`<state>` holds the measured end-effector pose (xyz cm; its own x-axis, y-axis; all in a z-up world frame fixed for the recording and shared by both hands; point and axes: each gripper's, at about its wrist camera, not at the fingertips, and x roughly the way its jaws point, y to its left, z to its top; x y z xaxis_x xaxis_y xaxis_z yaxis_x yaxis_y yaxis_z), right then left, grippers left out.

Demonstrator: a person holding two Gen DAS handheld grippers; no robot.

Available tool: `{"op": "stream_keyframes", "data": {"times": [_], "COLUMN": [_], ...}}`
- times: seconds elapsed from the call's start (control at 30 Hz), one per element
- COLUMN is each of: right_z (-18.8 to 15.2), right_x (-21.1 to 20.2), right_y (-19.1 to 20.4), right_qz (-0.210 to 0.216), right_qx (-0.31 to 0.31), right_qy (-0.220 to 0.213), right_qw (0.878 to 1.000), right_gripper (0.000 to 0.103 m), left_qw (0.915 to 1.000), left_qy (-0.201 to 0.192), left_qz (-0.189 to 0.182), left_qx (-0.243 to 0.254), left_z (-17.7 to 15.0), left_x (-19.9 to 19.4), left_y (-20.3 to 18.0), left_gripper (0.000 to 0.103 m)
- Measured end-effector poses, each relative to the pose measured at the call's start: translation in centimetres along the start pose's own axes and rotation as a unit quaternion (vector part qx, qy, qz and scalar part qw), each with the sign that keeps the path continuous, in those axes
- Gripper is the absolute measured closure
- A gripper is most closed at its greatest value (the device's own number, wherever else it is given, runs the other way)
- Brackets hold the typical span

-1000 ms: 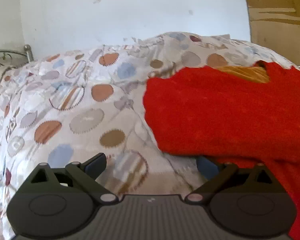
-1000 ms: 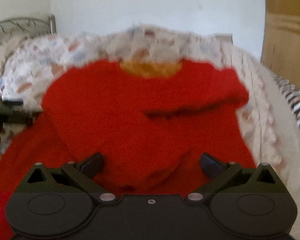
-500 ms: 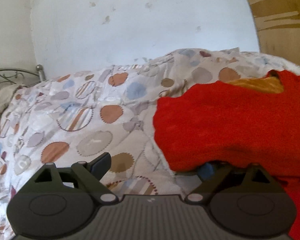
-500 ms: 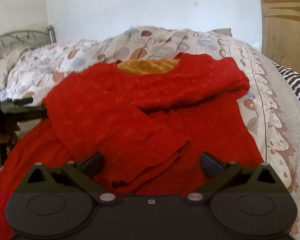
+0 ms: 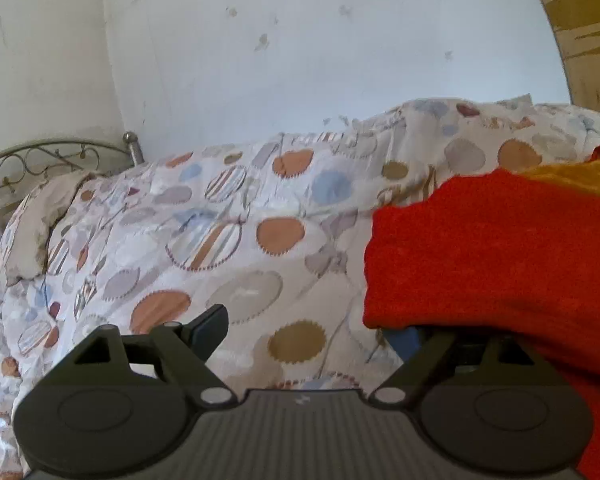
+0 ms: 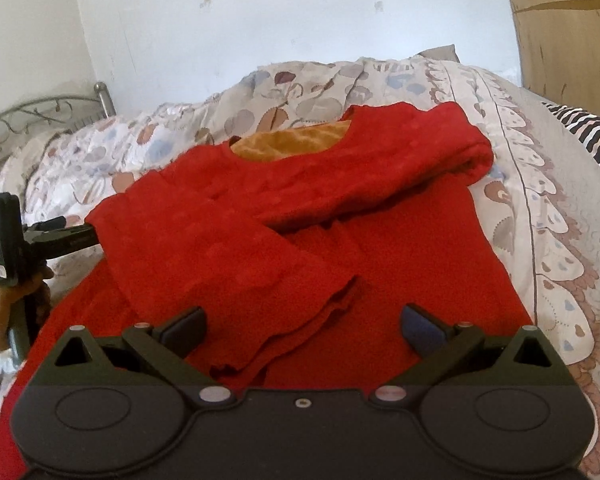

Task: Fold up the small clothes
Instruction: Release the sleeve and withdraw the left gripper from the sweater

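- Two claws work over one bed: the left claw (image 5: 308,330) has its jaws closing, still wide apart, with only patterned bedding showing in the gap between them.
- Its left finger (image 5: 208,326) stands over the bedspread, gripping nothing; its right finger (image 5: 406,340) is tucked beneath the folded edge of the red top, whose cloth drapes over that side of the claw.
- The right claw (image 6: 302,326) is released, its jaws spread wide, and it hovers over the lower part of the garment; the cloth lies below and between the fingers, pressed by neither pad.
- The red top (image 6: 300,232) lies spread on the bed, neckline toward the wall, with an orange-yellow lining (image 6: 296,142) showing in the neck opening.
- Both sleeves are folded in across the body, and the left-side one ends in a loose cuff just ahead of the right claw.
- A hand (image 6: 4,304) holds the left claw's grip at the left edge of the right wrist view, with its camera screen lit.
- The bedspread (image 5: 204,240) carries orange, blue and grey circles; a metal bed frame (image 5: 52,156) and a white wall (image 5: 320,60) stand behind.
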<state>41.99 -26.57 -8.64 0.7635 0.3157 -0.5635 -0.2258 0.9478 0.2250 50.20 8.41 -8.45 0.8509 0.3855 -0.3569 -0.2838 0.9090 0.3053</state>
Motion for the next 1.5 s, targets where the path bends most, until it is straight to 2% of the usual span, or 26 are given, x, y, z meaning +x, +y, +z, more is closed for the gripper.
{"op": "stream_keyframes", "data": {"times": [0.13, 0.3, 0.4, 0.53, 0.67, 0.77, 0.83, 1.03, 1.2, 1.3, 1.4, 1.43, 1.5], "right_z": [-0.1, -0.1, -0.1, -0.1, 0.3, 0.2, -0.5, -4.6, -8.6, -10.2, -10.8, -10.9, -11.2], "right_x": [0.0, 0.0, 0.0, 0.0, -1.0, -3.6, -5.5, -11.7, -15.8, -17.9, -19.9, -20.5, -22.3], "right_y": [0.1, 0.1, 0.1, 0.1, -0.4, -1.0, -1.2, -1.4, -1.9, -2.9, -3.7, -3.7, -3.4], "right_qz": [-0.003, -0.001, 0.000, 0.001, 0.011, 0.006, -0.004, -0.071, -0.136, -0.153, -0.169, -0.168, -0.129], "right_qx": [-0.005, -0.003, -0.001, -0.001, 0.019, 0.035, 0.025, -0.059, -0.101, -0.102, -0.093, -0.096, -0.110], "right_qy": [0.001, 0.001, 0.000, 0.000, -0.001, -0.015, -0.018, -0.022, -0.012, -0.014, -0.022, -0.030, -0.065], "right_qw": [1.000, 1.000, 1.000, 1.000, 1.000, 0.999, 1.000, 0.996, 0.986, 0.983, 0.981, 0.981, 0.983], "right_gripper": [0.000, 0.000, 0.000, 0.000, 0.000, 0.000, 0.000, 0.000, 0.000, 0.000, 0.000, 0.000, 0.000], "left_qw": [0.9998, 0.9981, 0.9958, 0.9949, 0.9948, 0.9929, 0.9900, 0.9816, 0.9742, 0.9722, 0.9722, 0.9715, 0.9669], "left_qy": [0.013, 0.057, 0.088, 0.093, 0.087, 0.080, 0.085, 0.107, 0.148, 0.168, 0.172, 0.173, 0.182], "left_qz": [0.011, 0.024, 0.013, -0.007, -0.045, -0.085, -0.109, -0.154, -0.165, -0.156, -0.154, -0.158, -0.176], "left_qx": [-0.005, -0.007, -0.022, -0.036, -0.030, -0.025, -0.027, -0.035, -0.045, -0.046, -0.039, -0.036, -0.032], "left_z": [-0.2, -0.4, -0.6, -0.8, -1.2, -1.9, -2.6, -5.1, -7.6, -9.0, -9.7, -9.8, -9.8], "left_x": [0.1, 0.2, -0.3, -2.9, -6.8, -10.6, -12.7, -18.2, -20.5, -21.3, -22.1, -22.4, -22.8], "left_y": [0.1, 0.8, 2.1, 3.6, 4.6, 5.4, 5.9, 6.5, 7.1, 7.6, 8.1, 8.2, 8.3], "left_gripper": [0.016, 0.018, 0.017, 0.005, 0.002, 0.001, 0.001, 0.000, 0.000, 0.000, 0.000, 0.000, 0.000]}}
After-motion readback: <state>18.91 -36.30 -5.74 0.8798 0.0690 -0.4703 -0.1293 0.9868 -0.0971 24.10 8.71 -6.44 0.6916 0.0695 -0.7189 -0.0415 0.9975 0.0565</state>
